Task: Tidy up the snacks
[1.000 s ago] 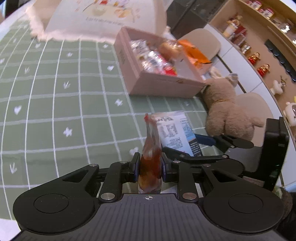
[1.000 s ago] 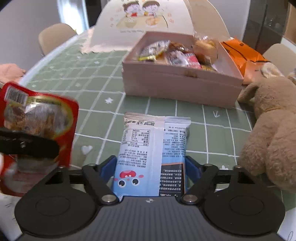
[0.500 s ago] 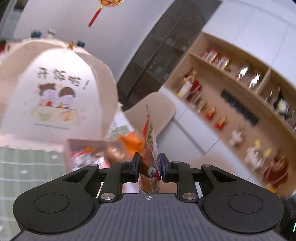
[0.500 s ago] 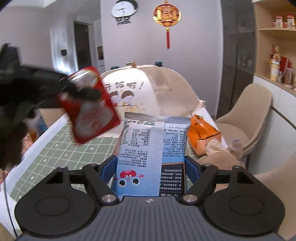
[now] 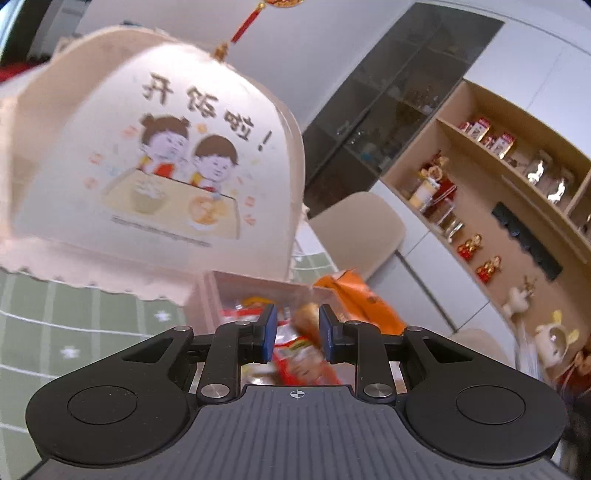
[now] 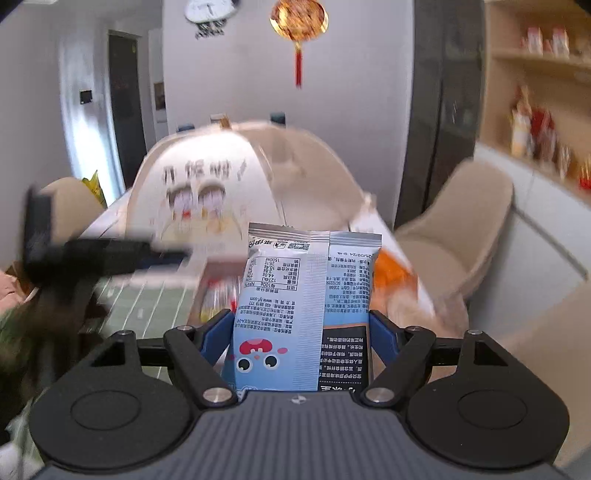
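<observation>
The blue snack pack [image 6: 295, 317] stands upright in the right gripper [image 6: 303, 332], pinched at both side edges by the blue pads [image 6: 382, 338], printed back w/ nutrition table facing the camera, held up in the air in front of the box area. The left gripper [image 5: 295, 332] has its jaws parted w/ a clear gap between the blue pads [image 5: 268, 332], nothing clamped; it hangs over the pink box [image 5: 229, 291]. Just below that gap a red snack packet [image 5: 306, 363] sits w/ other wrapped snacks inside the box, blurred, so exact contact w/ the pads can't be told. Box front wall lies right beneath the fingertips; its far wall shows as a pale strip. An orange bag [image 5: 354, 299] lies just beside the box on the right. Behind the box rises a cream dome food cover [image 5: 159, 162] w/ a cartoon of two kids, its scalloped hem resting on the green grid tablecloth [image 5: 74, 317]; open cloth spreads to the left. Beige chair [image 5: 358, 229] stands past the table edge; wooden shelves [image 5: 491, 192] w/ figurines and jars run along the right wall. In the right wrist view the left gripper appears as a dark blurred shape at left, and a red-gold wall ornament [image 6: 298, 20] and clock [image 6: 212, 11] hang on the far wall.
</observation>
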`<act>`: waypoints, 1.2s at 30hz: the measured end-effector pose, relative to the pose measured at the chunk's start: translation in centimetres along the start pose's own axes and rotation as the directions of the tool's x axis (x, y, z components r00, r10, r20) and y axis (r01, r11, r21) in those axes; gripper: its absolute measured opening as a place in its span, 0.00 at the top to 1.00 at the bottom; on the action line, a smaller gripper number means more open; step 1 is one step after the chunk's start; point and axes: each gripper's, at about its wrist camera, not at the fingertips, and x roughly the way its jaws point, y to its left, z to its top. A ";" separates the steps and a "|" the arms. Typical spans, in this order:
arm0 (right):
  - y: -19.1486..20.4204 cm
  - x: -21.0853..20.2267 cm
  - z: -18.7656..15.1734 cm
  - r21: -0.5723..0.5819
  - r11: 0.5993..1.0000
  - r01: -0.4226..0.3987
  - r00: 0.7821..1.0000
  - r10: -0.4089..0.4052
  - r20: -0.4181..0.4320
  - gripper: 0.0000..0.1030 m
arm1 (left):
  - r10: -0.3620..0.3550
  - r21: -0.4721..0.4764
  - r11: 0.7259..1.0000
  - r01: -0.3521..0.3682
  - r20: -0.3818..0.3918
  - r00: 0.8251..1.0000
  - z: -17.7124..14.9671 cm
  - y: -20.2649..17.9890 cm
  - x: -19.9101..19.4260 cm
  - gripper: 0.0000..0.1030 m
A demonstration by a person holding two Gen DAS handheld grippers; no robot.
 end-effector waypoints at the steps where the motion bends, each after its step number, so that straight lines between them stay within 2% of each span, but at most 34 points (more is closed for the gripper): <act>1: 0.6 1.0 1.2 -0.026 1.000 0.017 1.000 -0.016 0.017 0.23 | 0.010 0.014 1.000 -0.010 0.005 1.000 -0.1 -0.1 -1.0 0.73; 3: 1.6 3.8 3.2 -0.058 0.998 0.038 0.998 -0.035 0.055 0.16 | 0.040 0.038 0.998 -0.040 0.021 0.999 -0.6 -0.5 -3.6 0.73; 4: 2.1 5.9 4.1 -0.058 0.998 0.020 0.998 -0.016 0.061 0.15 | 0.053 0.046 0.998 -0.054 0.023 0.998 -0.7 -0.9 -4.6 0.73; 6: 2.8 9.8 4.6 -0.070 0.997 -0.033 0.999 0.036 0.032 0.15 | 0.070 0.068 0.995 -0.071 0.019 0.997 -1.4 -1.6 -6.5 0.73; 9: 3.8 14.2 3.3 -0.080 0.996 -0.042 0.999 0.040 -0.023 0.16 | 0.083 0.092 0.992 -0.084 0.014 0.996 -2.7 -2.5 -8.5 0.73; 14: 3.3 14.9 2.4 -0.048 0.994 -0.103 0.995 0.103 -0.008 0.16 | 0.134 0.101 0.986 -0.130 -0.034 0.990 -5.0 -2.4 -8.1 0.73; 17: 2.3 13.9 2.5 -0.012 0.998 -0.067 0.997 0.068 0.048 0.16 | 0.175 0.097 0.980 -0.171 -0.039 0.984 -6.3 -2.3 -7.5 0.73; 19: 1.7 12.7 2.0 0.021 0.997 -0.072 0.997 0.071 0.045 0.16 | 0.221 0.134 0.967 -0.216 -0.025 0.975 -7.7 -2.8 -7.4 0.73; 22: 1.7 11.2 -1.2 0.030 0.994 -0.102 0.995 0.102 -0.008 0.16 | 0.287 0.188 0.942 -0.277 -0.028 0.957 -10.5 -3.1 -7.3 0.73; 26: 3.0 9.9 -7.1 -0.004 0.996 -0.090 0.991 0.089 -0.096 0.16 | 0.373 0.213 0.910 -0.356 -0.047 0.926 -14.3 -3.0 -6.6 0.73; 30: 3.5 9.9 -12.1 0.031 0.995 -0.094 0.977 0.098 -0.188 0.16 | 0.436 0.253 0.874 -0.416 -0.027 0.900 -17.6 -3.2 -6.0 0.73; 32: 3.6 10.4 -13.8 0.041 0.995 -0.090 0.970 0.097 -0.224 0.16 | 0.455 0.277 0.860 -0.428 -0.035 0.890 -19.0 -3.3 -5.4 0.72; 33: 3.8 10.6 -14.3 0.038 0.996 -0.084 0.968 0.091 -0.234 0.16 | 0.453 0.300 0.851 -0.431 -0.003 0.892 -19.4 -3.6 -5.5 0.71; 36: 4.2 10.8 -15.3 0.006 0.999 -0.048 0.975 0.048 -0.218 0.13 | 0.449 0.342 0.836 -0.428 0.022 0.894 -20.1 -4.0 -5.0 0.68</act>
